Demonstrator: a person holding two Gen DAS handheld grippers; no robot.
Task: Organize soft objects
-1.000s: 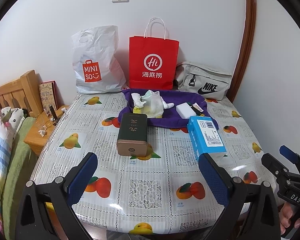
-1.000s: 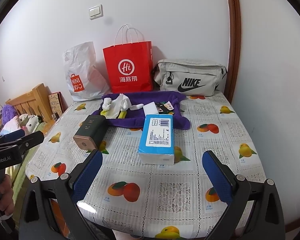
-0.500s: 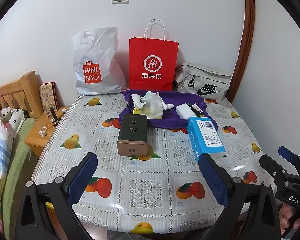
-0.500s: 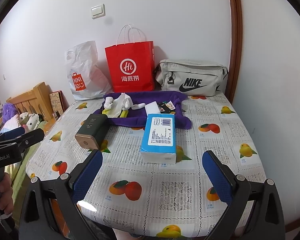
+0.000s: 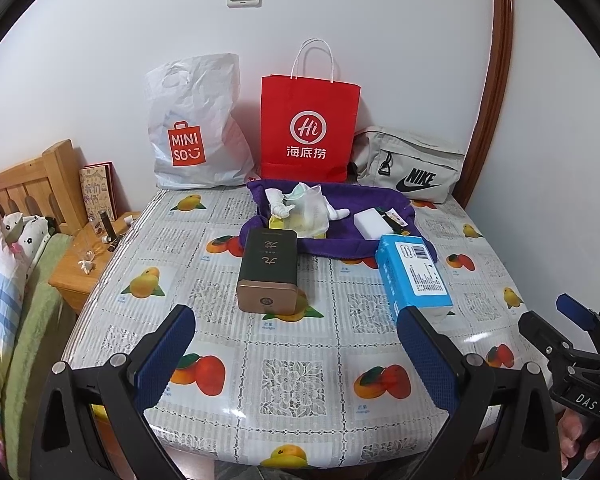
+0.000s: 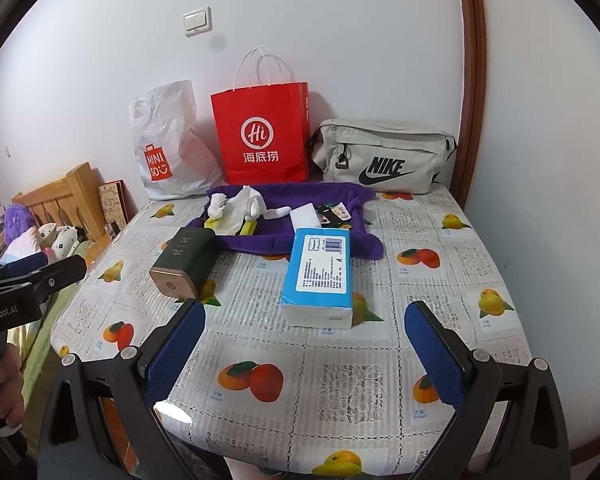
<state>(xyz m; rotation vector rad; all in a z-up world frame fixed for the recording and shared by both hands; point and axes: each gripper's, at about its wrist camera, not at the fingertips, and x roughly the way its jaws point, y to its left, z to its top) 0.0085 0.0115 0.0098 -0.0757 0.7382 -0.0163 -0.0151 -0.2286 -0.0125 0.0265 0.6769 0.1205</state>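
A purple towel (image 5: 364, 204) (image 6: 284, 236) lies at the back of the table with white socks (image 5: 278, 204) (image 6: 236, 200), a clear bag, a white sponge block (image 5: 370, 224) (image 6: 306, 218) and a small dark packet on it. A blue tissue pack (image 5: 414, 276) (image 6: 320, 276) and a dark green box (image 5: 268, 268) (image 6: 182, 266) lie nearer. My left gripper (image 5: 296, 356) is open and empty over the table's front edge. My right gripper (image 6: 304, 356) is open and empty, in front of the tissue pack.
A white Miniso bag (image 5: 192, 128), a red paper bag (image 5: 310, 128) and a grey Nike pouch (image 5: 410, 166) stand against the back wall. The table (image 5: 292, 380) has a fruit-print cover. A bed and wooden nightstand (image 5: 88, 264) are at the left. The wall is close at the right.
Both grippers have drifted slightly; the views shift a little. Nothing on the table has moved.
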